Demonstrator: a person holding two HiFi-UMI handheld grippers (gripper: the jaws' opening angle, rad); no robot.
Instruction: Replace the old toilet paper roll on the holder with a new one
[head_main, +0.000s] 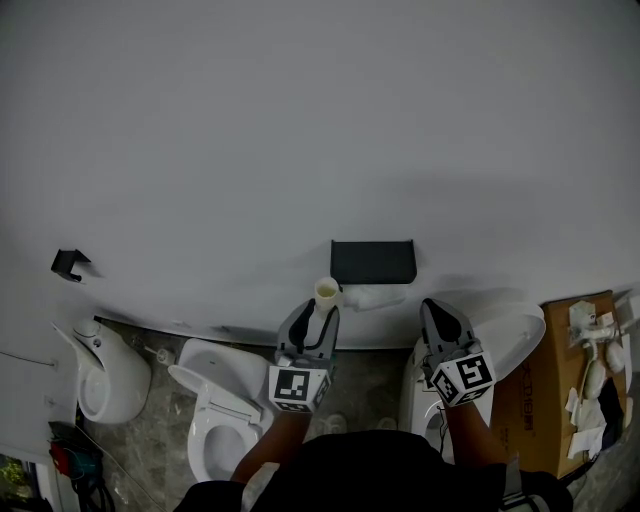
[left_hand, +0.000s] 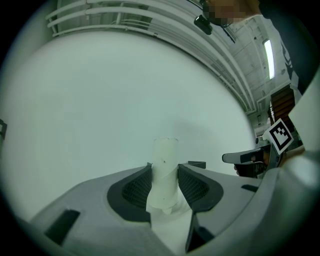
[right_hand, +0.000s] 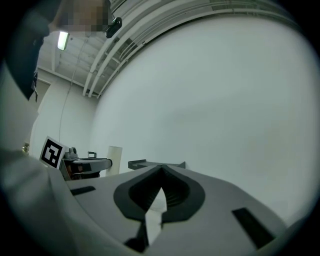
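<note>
A pale, bare cardboard tube (head_main: 326, 291) stands upright between the jaws of my left gripper (head_main: 317, 310), which is shut on it just left of and below the black holder (head_main: 372, 262) on the white wall. In the left gripper view the tube (left_hand: 164, 167) is pinched between both dark pads (left_hand: 136, 189). A white bar (head_main: 378, 297) juts out under the holder. My right gripper (head_main: 434, 306) is below the holder's right end, with its jaws shut and nothing held; its tips (right_hand: 161, 172) meet in the right gripper view. I see no fresh roll.
Below are a white urinal (head_main: 105, 375) at the left, a toilet (head_main: 225, 410) with its seat down, and another white fixture (head_main: 512, 335) under my right gripper. A cardboard box (head_main: 560, 390) with white parts sits at the right. A small black hook (head_main: 68, 263) is on the wall.
</note>
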